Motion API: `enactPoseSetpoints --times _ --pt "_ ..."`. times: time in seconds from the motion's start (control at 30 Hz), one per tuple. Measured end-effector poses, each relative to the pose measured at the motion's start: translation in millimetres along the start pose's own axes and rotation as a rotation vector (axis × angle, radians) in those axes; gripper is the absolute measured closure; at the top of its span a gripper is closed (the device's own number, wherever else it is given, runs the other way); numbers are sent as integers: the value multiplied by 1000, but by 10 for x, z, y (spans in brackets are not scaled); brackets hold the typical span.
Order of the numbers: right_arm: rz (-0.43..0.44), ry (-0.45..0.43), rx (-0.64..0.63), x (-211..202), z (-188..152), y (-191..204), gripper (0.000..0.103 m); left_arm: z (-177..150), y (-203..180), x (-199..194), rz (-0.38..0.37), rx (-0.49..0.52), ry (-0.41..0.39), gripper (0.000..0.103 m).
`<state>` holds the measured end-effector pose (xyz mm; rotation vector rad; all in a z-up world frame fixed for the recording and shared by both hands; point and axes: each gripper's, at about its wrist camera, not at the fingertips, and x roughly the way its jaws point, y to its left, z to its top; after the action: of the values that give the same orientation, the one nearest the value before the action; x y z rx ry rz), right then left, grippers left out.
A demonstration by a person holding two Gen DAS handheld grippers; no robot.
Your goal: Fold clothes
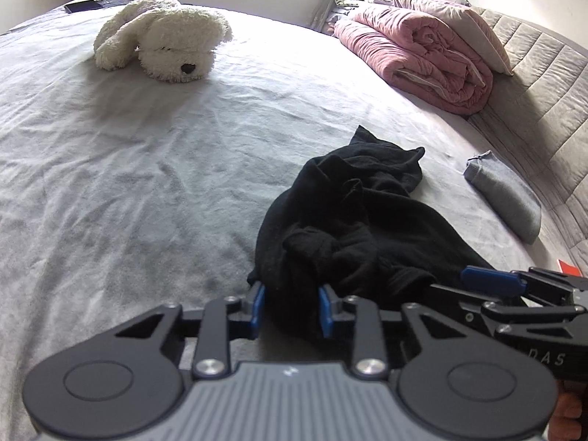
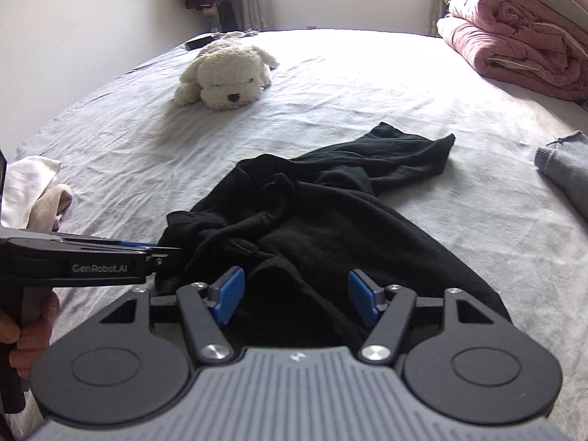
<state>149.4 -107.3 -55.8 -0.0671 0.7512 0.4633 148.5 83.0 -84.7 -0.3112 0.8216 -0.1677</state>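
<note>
A crumpled black garment (image 1: 352,213) (image 2: 312,202) lies on the grey bed sheet (image 1: 128,165) (image 2: 367,84), with a sleeve or leg stretched away toward the far right. My left gripper (image 1: 291,308) (image 2: 176,251) is at its near left edge, and the blue pads hold a bunch of the black cloth. My right gripper (image 2: 297,297) (image 1: 468,275) sits just to the right over the near part of the garment. Its jaws stand wide apart, with dark cloth lying between them and neither pad pressing it. A person's hand (image 2: 22,330) holds the left gripper's handle.
A white plush dog (image 1: 165,36) (image 2: 228,73) lies far across the bed. A rolled pink quilt (image 1: 415,55) (image 2: 514,47) and pillows sit at the far right by the padded headboard (image 1: 544,92). A folded grey garment (image 1: 503,194) (image 2: 566,169) lies right; white and beige clothes (image 2: 33,191) lie left.
</note>
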Motion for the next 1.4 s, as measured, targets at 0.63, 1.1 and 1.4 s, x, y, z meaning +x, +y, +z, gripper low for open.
enactPoseSetpoints --times 0.63,1.1,1.4 --pt "15 12 -10 164 -28 76 91 336 295 -457 32 -92 -204 97" --pt "80 -144 -59 -107 69 296 40 348 23 -609 -366 -87 -217 97" --pt "78 -119 -12 -136 108 80 48 499 255 -754 -269 -155 -278 97"
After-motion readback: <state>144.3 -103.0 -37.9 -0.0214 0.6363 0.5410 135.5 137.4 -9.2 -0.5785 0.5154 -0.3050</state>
